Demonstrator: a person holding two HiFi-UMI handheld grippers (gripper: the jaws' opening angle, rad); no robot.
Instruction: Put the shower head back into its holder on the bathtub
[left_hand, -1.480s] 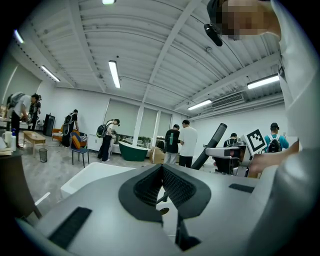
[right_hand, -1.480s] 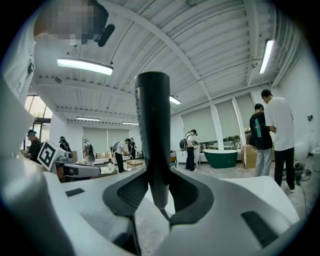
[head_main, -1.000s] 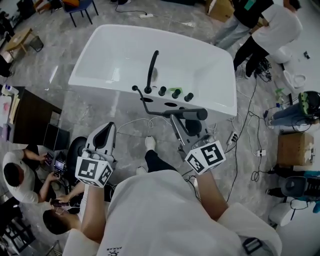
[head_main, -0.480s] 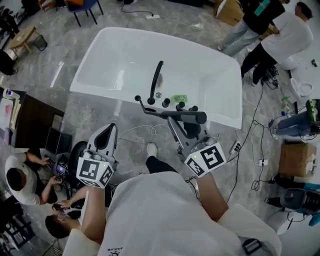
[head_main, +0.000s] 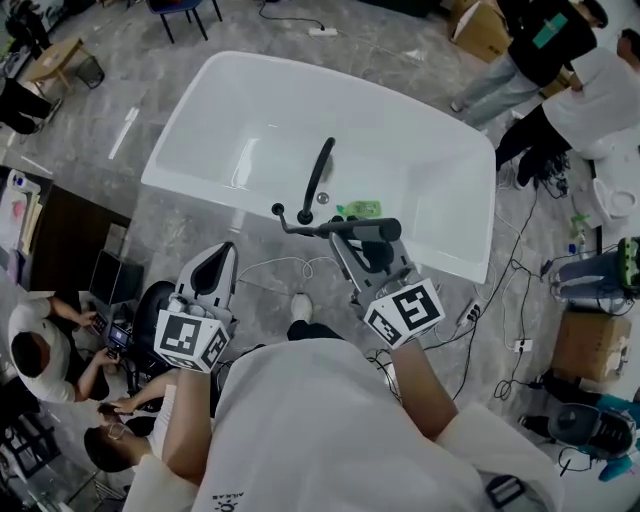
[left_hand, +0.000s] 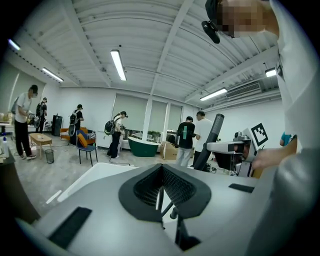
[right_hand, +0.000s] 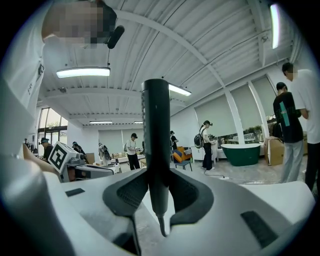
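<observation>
The white bathtub (head_main: 190, 100) fills the upper middle of the head view, with a black curved faucet (head_main: 318, 178) on its near rim. My right gripper (head_main: 345, 242) is shut on the dark grey shower head (head_main: 366, 230), which lies crosswise over that rim beside the faucet and hides the knobs and the deck there. In the right gripper view the shower head (right_hand: 156, 140) stands upright between the pads of the right gripper (right_hand: 159, 200). My left gripper (head_main: 222, 255) is shut and holds nothing, short of the tub at the left. In the left gripper view the left gripper (left_hand: 161, 172) points over the tub.
A green object (head_main: 358, 208) lies in the tub behind the faucet. Two people (head_main: 560, 70) stand at the tub's far right. Others sit at the lower left (head_main: 40, 350) by a dark table (head_main: 60, 235). Cables (head_main: 500, 300) and a cardboard box (head_main: 590, 340) lie on the floor at the right.
Both grippers have moved forward toward the tub. The shower head, still gripped, now lies over the near rim and covers the knobs that showed before.
</observation>
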